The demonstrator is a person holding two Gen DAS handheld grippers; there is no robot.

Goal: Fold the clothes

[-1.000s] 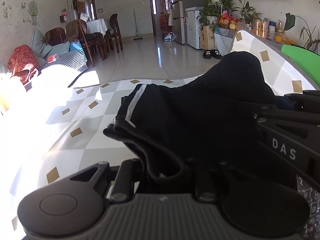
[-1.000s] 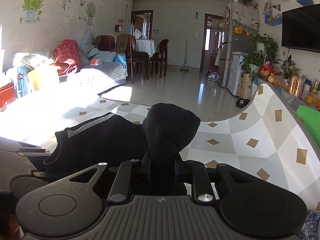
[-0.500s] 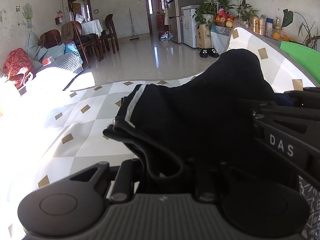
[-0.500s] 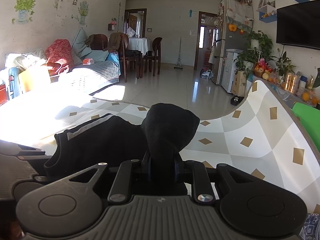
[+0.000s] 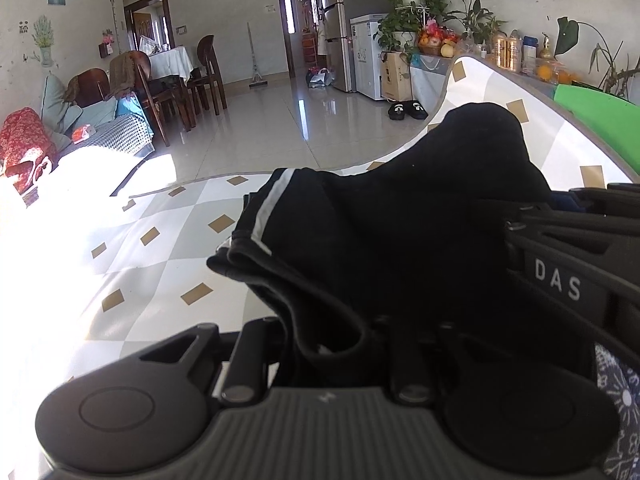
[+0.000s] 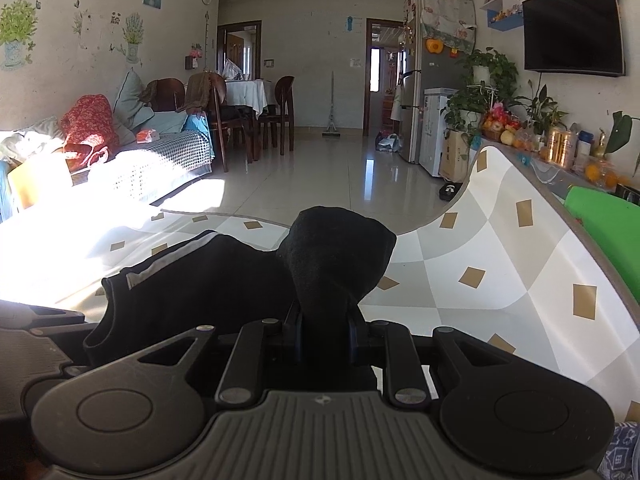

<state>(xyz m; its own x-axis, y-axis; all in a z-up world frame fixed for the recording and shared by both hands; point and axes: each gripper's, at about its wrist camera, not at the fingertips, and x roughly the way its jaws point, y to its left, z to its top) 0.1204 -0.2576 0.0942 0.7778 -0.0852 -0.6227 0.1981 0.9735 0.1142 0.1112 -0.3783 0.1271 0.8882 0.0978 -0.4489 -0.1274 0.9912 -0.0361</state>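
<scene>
Black garment (image 5: 392, 240): soft matt knit cloth, slightly fuzzy, with a smooth pale stripe along one hem. Left gripper (image 5: 332, 344) and right gripper (image 6: 322, 324): matt black plastic, ribbed grey housing, small shiny metal pin heads. Desk (image 6: 480, 248) cover: smooth, faintly sheeny sheet, looks like vinyl, grey-white checks with tan squares. Floor (image 6: 320, 176): glossy polished tile, mirror-like reflections. Chairs (image 6: 280, 116): dark varnished wood. Sofa (image 6: 172, 152) throw: woven checked cloth.

A checkered tablecloth (image 6: 472, 264) covers the work surface. A wall-mounted television (image 6: 574, 28) hangs above potted plants (image 6: 486, 68). A refrigerator (image 6: 416, 92) stands beside the doorway (image 6: 376, 76).
</scene>
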